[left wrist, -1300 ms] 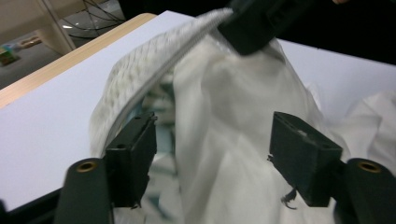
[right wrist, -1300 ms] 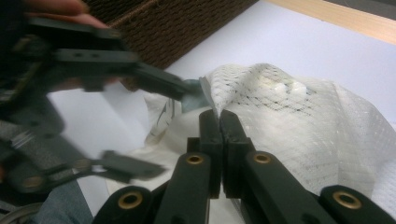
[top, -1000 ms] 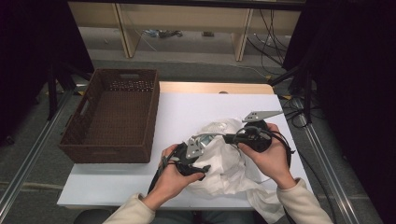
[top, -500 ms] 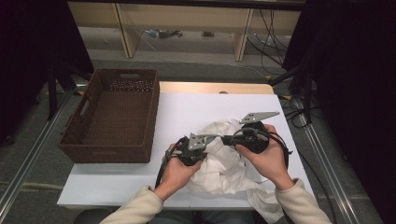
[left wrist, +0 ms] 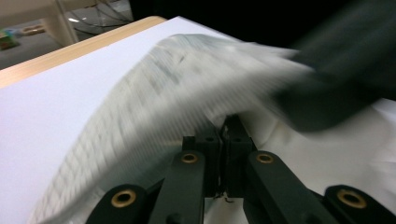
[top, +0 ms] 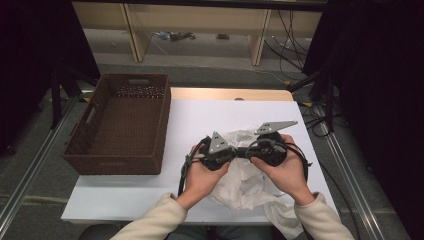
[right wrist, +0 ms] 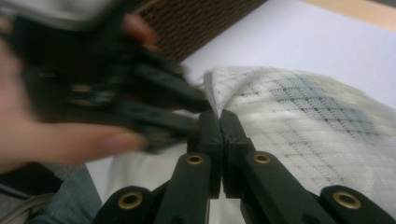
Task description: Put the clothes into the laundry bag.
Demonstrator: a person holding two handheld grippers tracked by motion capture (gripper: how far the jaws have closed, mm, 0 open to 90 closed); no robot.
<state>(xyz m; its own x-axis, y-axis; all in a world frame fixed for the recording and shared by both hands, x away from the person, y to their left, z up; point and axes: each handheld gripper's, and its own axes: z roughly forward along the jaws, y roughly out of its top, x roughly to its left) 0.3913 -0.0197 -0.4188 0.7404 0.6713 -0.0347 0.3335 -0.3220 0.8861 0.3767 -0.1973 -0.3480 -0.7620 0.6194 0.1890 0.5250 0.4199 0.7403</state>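
**Two tools pinch a white cloth at the counter's near edge**

A person's two hands bring a pair of black tools together over a crumpled white cloth (top: 247, 182) on the white counter (top: 200, 117). The left tool (top: 235, 152) and the right tool (top: 246, 151) point toward each other, tips nearly meeting above the middle of the cloth. The left tool's jaws have just been closing and now stand pressed together, with a fold of the cloth caught between them; in the left gripper view the fabric (left wrist: 154, 107) rises in a taut, blurred ridge straight from the tips of that tool (left wrist: 223, 128). The right tool is likewise pressed together on the cloth: in the right gripper view its tips (right wrist: 218, 116) nip an edge of the openwork fabric (right wrist: 299, 116), which spreads away to the right of the jaws, while the left tool (right wrist: 116, 93) and the hand (right wrist: 51, 140) holding it sit blurred just to the left.

The cloth lies toward the counter's near right corner, below and between both tools, with one end hanging over the near edge. A brown woven basket (top: 120, 150) stands at the counter's left edge, well apart from the cloth and both tools.
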